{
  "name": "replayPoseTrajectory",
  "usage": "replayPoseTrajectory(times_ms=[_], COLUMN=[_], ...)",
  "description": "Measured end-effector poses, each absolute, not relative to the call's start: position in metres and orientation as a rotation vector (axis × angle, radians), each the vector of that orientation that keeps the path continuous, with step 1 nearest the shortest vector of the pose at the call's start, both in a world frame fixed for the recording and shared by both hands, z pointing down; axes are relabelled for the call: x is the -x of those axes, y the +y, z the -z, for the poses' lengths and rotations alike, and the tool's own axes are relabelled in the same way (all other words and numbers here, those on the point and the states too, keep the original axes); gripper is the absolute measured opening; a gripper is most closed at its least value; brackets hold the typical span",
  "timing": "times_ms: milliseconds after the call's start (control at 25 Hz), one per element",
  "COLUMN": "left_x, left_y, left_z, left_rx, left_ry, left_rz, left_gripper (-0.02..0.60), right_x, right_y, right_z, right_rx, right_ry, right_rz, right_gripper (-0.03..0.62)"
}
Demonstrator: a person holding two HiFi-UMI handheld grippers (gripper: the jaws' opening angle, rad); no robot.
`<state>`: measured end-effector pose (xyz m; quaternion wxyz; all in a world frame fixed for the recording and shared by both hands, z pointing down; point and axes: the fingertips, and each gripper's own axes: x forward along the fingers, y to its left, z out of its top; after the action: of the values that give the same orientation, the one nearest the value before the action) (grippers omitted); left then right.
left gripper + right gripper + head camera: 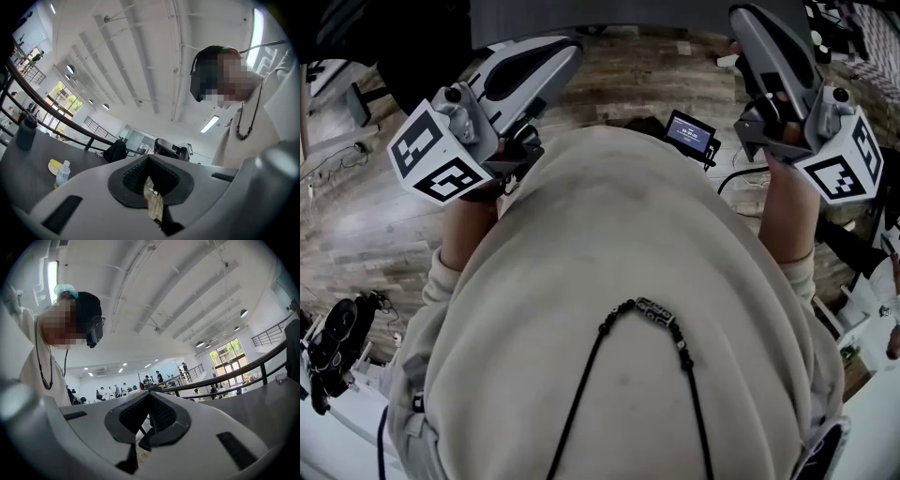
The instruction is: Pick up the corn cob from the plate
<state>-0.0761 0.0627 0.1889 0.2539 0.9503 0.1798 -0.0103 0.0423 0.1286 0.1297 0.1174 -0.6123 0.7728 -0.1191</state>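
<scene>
Sweatshirt (619,281): I see soft cream cloth, rounded, filling most of the head view.
Floor (366,225): grey-brown wooden planks below me.
Counter (28,183): flat, matt dark grey, at the left of the left gripper view.
Left gripper (149,159): smooth grey shell. Its black ribbed pads are pressed together at the tips with nothing between them.
Right gripper (149,395): same grey shell and ribbed pads, jaws closed on nothing.
Tumbler (26,132): dark, tall cylinder standing upright on the counter.
Necklace (661,319): black beaded cord with one long patterned bead, lying on the sweatshirt.
Bottle (63,174): small clear plastic with a white cap, upright, just beside the plate.
Plate (50,168): pale, round, on the counter.
Corn cob (55,163): small yellow oblong lying on the plate, well apart from both grippers.
</scene>
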Motion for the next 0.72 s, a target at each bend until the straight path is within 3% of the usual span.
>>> replayPoseTrajectory(times_ms=[160,360,440,720], left_x=[0.072,0.183,0.194,0.089], left_y=[0.080,0.118,0.121,0.132], left_z=[-0.207,-0.213,-0.213,-0.209], left_rx=[-2.573,-2.579,-2.586,-2.608], left_ry=[0.433,0.388,0.361,0.315], left_rz=[-0.001,0.009,0.011,0.016], left_gripper=[0.002,0.002,0.002,0.002], right_x=[-0.048,0.057,0.067,-0.037], right_y=[0.137,0.168,0.167,0.176], right_z=[-0.149,-0.155,-0.154,-0.158], right_rx=[1.738,1.698,1.672,1.614], right_ry=[2.288,2.307,2.323,2.338], right_rz=[0.399,0.401,0.388,0.385], right_gripper=[0.015,0.015,0.015,0.015])
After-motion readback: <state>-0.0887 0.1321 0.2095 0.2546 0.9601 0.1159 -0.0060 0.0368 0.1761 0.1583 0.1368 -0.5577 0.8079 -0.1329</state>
